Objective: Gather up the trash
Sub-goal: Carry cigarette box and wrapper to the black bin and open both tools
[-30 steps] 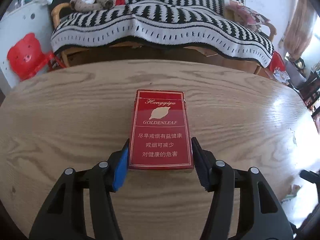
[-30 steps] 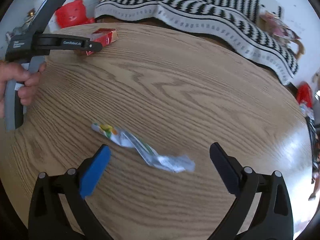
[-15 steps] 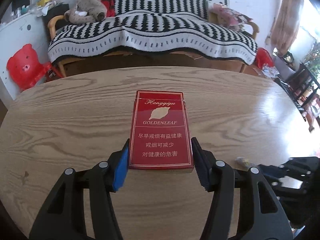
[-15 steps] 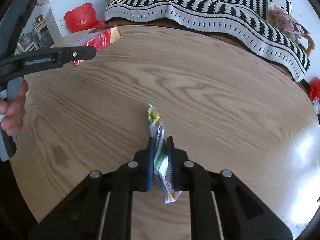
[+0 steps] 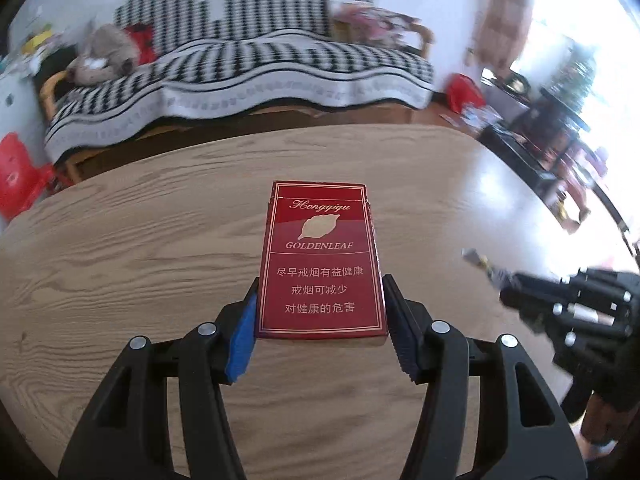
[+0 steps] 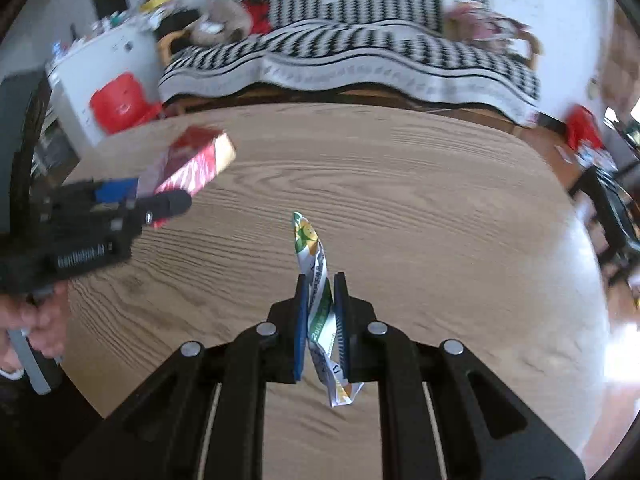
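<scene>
Both grippers held trash: left gripper (image 5: 320, 316) clamped a red rectangular cigarette pack (image 5: 320, 260); right gripper (image 6: 321, 312) pinched a crumpled white-green wrapper (image 6: 318, 300).

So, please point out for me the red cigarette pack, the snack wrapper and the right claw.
cigarette pack (image 5: 320, 264): left wrist view, middle of its red front.
snack wrapper (image 6: 310, 254): right wrist view, upper part above the pads.
right claw (image 6: 321, 280): right wrist view, between its fingertips.

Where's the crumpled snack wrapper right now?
In the right wrist view, the snack wrapper is pinched between the right gripper's fingers, lifted over the wooden table. The left gripper holds the red cigarette pack off to its left.
</scene>
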### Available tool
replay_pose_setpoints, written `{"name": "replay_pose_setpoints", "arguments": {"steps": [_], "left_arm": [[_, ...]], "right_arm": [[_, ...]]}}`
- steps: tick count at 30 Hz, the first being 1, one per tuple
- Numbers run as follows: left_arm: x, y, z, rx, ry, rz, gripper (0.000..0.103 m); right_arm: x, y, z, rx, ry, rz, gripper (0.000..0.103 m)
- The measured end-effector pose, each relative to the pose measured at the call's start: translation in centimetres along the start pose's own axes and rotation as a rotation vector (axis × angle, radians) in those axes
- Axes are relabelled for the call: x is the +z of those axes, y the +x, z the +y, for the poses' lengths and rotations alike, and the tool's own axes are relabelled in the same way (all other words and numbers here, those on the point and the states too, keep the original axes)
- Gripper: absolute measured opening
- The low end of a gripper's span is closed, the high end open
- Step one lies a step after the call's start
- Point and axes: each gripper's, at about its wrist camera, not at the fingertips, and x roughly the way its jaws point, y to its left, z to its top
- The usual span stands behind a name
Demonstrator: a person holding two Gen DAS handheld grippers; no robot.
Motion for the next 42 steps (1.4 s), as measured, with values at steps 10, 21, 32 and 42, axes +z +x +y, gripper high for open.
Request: {"name": "replay_pose_setpoints", "arguments": {"steps": [10,21,32,42], "left_arm": [[-2.9,-0.2,-16.6,-0.195,0.226,0.028,0.056],[-8.6,-1.3,-34.0,-0.444,0.424,0.066,0.056],[-15.2,-0.4,-44.8,-0.631,0.564,0.161,0.056],[-18.7,3.5,-49.1,-0.643,0.619,0.278,0.056]], "right_arm": [[-8.4,-9.1,-11.8,-0.176,0.228,-0.046,0.013],[-22.1,-18.4,-24.1,-0.334,0.544,-0.071,0.013],[-34.4,-23.1,-31.8,-0.435,0.843,-0.031,0.014],[-39.6,-23.2,-35.2,-0.452,0.993,0.032,0.014]]}}
